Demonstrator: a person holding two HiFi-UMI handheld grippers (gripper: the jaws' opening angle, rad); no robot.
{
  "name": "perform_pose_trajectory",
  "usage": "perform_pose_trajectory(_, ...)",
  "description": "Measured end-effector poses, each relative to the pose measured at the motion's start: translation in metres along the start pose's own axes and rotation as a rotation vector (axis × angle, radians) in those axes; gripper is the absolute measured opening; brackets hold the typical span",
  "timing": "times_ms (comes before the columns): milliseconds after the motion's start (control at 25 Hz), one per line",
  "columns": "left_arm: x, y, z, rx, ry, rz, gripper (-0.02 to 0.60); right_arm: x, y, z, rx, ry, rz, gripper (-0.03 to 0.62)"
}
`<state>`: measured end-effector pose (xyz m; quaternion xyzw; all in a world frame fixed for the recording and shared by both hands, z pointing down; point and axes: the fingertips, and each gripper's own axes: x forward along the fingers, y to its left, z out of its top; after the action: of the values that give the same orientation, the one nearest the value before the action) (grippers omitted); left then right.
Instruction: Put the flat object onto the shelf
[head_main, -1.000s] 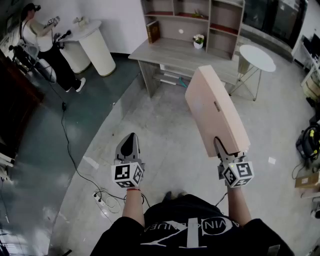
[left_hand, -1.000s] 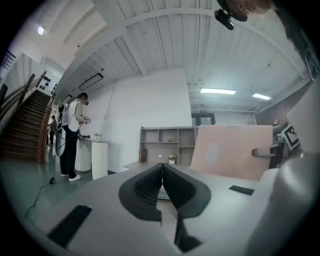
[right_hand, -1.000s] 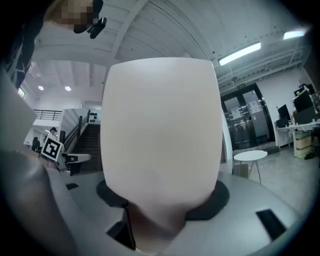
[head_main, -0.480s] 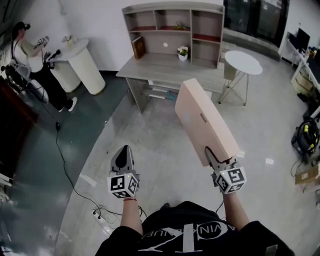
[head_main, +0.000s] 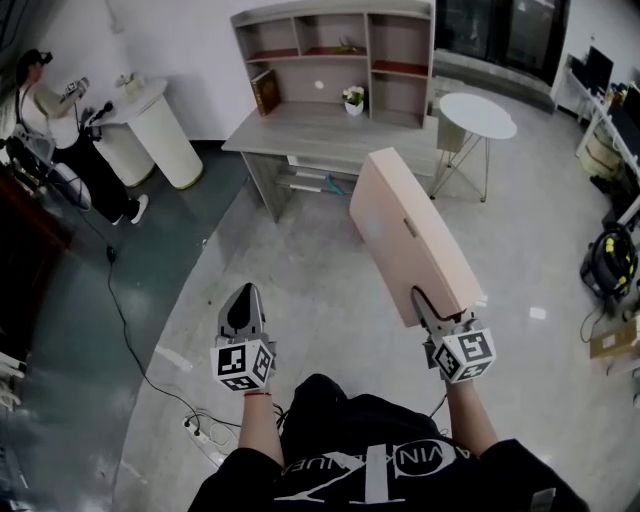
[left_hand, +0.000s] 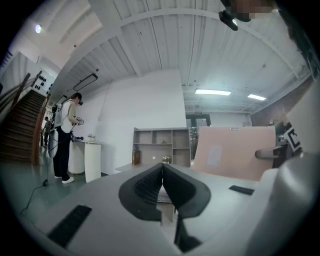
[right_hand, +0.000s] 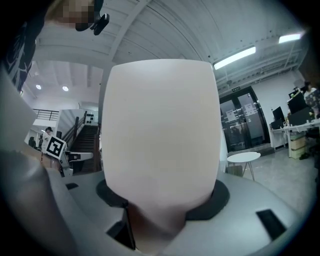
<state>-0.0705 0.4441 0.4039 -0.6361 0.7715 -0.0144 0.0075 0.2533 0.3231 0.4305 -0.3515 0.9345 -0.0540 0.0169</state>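
The pale pink flat cardboard box (head_main: 410, 230) is clamped by its near end in the right gripper (head_main: 428, 303) jaws; the left gripper (head_main: 243, 298) jaws are together, empty.

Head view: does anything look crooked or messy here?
The flat pale pink box sticks out tilted, gripped at just one end by the right tool. A black cable trails loose over the grey floor toward a white power strip. Nothing looks spilled or broken.
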Motion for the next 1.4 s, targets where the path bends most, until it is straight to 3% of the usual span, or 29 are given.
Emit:
perform_pose_trajectory(360, 0.049, -0.005, -0.027, -0.042, 0.031, -0.062, 0.005, 0.008, -0.017, -0.019, 0.022, 0.032, -0.073, 0.287)
perform_pose_trajectory(560, 0.103, -0.011, -0.033, -0.031, 0.052, -0.155, 0.005, 0.036, -0.033, -0.024, 0.044, 0.057, -0.135, 0.287)
perform_pose_trajectory(920, 0.191, 0.025, -0.032, -0.050, 0.059, -0.224, 0.005, 0.103, -0.044, -0.022, 0.081, 0.045, -0.222, 0.288)
perform_pose_trajectory(1400, 0.282, 0.042, -0.051, -0.071, 0.098, -0.350, 0.005, 0.158, -0.053, -0.036, 0.126, 0.059, -0.339, 0.288)
